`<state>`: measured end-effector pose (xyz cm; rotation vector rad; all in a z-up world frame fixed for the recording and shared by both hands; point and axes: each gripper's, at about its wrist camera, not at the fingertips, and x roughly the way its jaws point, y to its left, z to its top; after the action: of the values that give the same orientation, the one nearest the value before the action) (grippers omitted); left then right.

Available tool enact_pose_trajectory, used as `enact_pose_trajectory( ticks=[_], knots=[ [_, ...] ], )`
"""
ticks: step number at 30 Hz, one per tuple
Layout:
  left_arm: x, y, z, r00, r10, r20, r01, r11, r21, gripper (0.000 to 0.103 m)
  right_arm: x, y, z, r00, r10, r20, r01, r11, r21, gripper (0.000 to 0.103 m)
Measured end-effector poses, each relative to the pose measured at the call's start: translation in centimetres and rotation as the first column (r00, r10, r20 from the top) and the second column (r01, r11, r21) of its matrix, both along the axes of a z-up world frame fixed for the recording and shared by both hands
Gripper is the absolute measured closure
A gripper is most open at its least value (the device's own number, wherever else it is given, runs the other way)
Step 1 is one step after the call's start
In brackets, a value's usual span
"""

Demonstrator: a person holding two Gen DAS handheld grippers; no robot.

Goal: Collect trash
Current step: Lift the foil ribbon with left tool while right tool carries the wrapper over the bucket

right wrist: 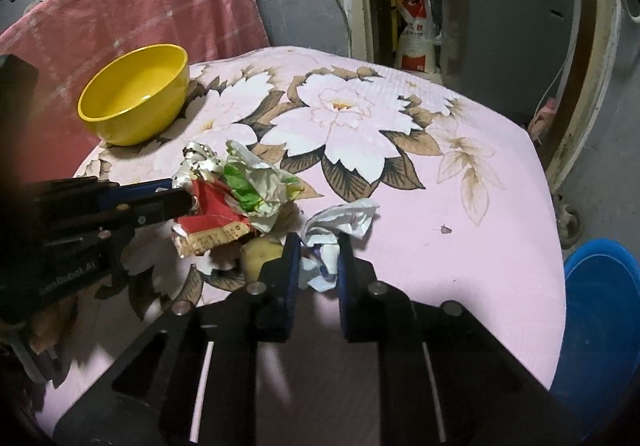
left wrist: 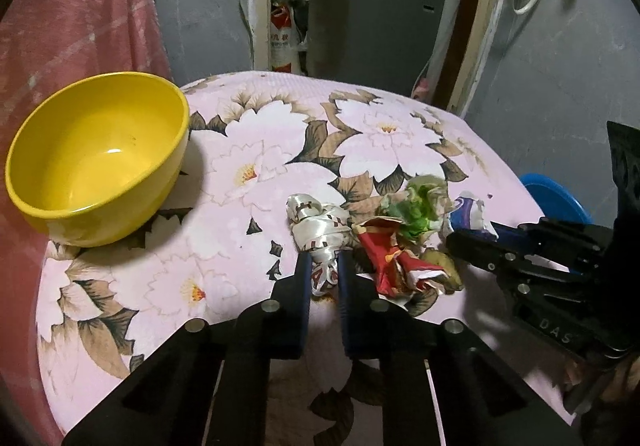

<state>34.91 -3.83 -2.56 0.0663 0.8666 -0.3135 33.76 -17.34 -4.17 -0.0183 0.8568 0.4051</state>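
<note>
Grey-walled room, tabletop (right wrist: 460, 214) under a pink floral cloth. Crumpled wrappers heaped near the front edge, toward the middle. Left gripper (left wrist: 323, 264) closed on a silvery white foil wrapper (left wrist: 320, 234) at the heap's left end; right gripper (right wrist: 319, 246) closed on a white crumpled paper wrapper (right wrist: 340, 222) at its right end, each taking the piece nearest its own side. Red wrapper (right wrist: 208, 214) and green-and-white wrapper (right wrist: 256, 182) left between them. Empty yellow plastic bowl (right wrist: 136, 94) at the far left corner, probably the collecting spot; blue tub (right wrist: 600, 310) below the right edge another candidate.
</note>
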Motion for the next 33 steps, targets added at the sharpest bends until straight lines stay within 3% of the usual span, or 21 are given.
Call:
enact_pose_trajectory(
  ticks=[6,11,15,25,33],
  knots=[
    [-1.8,0.3,1.0,0.999,0.038,0.034,-0.037,0.998,-0.041,0.095,-1.3,-0.5,1.4,0.999,-0.010,0.044,0.009,1.000,0.030,0.086],
    [-3.6,-0.3,3.0,0.993,0.042,0.112,-0.031,0.995,-0.100,0.095,-3.8,-1.3,4.3,0.986,-0.025,0.165,0.019,0.999,0.041,0.086],
    [-5.3,-1.5,5.4,0.978,0.029,0.209,0.001,0.990,-0.142,0.095,-6.0,-2.6,7.4,0.956,-0.059,0.287,0.044,0.997,0.060,0.086],
    [-9.2,-6.3,11.6,0.899,-0.004,0.438,0.115,0.967,-0.226,0.094,-11.6,-7.2,14.2,0.839,-0.165,0.518,0.137,0.986,0.092,0.086],
    [-11.8,-11.2,15.0,0.824,-0.059,0.564,0.234,0.942,-0.242,0.094,-15.2,-11.3,17.4,0.752,-0.239,0.615,0.229,0.969,0.097,0.085]
  ],
)
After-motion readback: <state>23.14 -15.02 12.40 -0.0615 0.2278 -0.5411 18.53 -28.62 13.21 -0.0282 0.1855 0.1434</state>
